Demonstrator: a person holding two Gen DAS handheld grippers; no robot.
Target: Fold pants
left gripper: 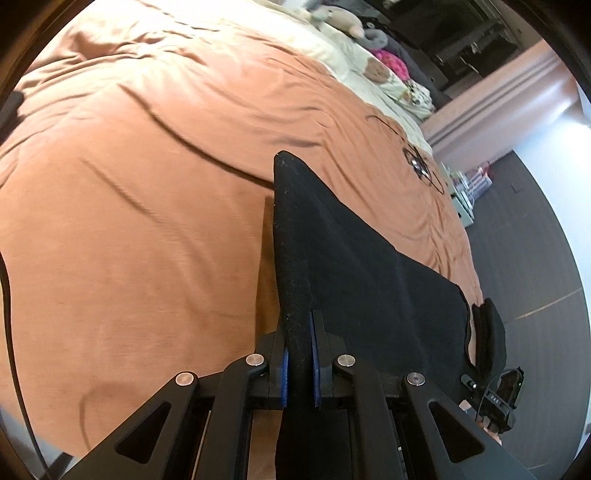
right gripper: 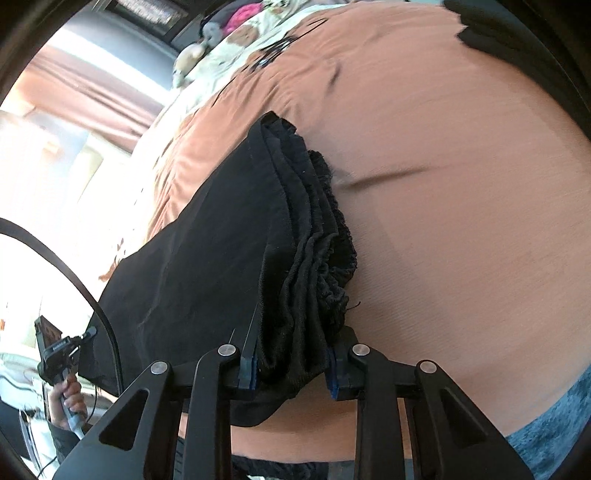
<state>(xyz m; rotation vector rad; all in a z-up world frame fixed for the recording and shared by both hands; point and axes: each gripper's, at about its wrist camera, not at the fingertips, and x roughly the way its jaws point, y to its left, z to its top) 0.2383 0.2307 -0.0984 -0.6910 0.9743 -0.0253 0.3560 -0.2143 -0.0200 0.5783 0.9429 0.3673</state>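
A pair of black pants [left gripper: 362, 266] hangs stretched between my two grippers, just above an orange bed cover [left gripper: 147, 192]. In the left wrist view my left gripper [left gripper: 300, 326] is shut on a thin folded edge of the pants, its blue pads pressing the cloth from both sides. In the right wrist view the bunched, gathered waistband [right gripper: 317, 236] runs into my right gripper [right gripper: 291, 350], which is shut on the thick wad of cloth. The flat part of the pants [right gripper: 192, 266] slopes down and to the left from there.
Cream bedding with soft toys [left gripper: 343, 22] lies at the bed's far end. Dark floor [left gripper: 528, 243] runs along the bed's right side, with small boxes [left gripper: 465, 192] on it. A hand [right gripper: 68, 398] holds the other gripper's handle. Blue-grey cloth [right gripper: 554, 428] shows at lower right.
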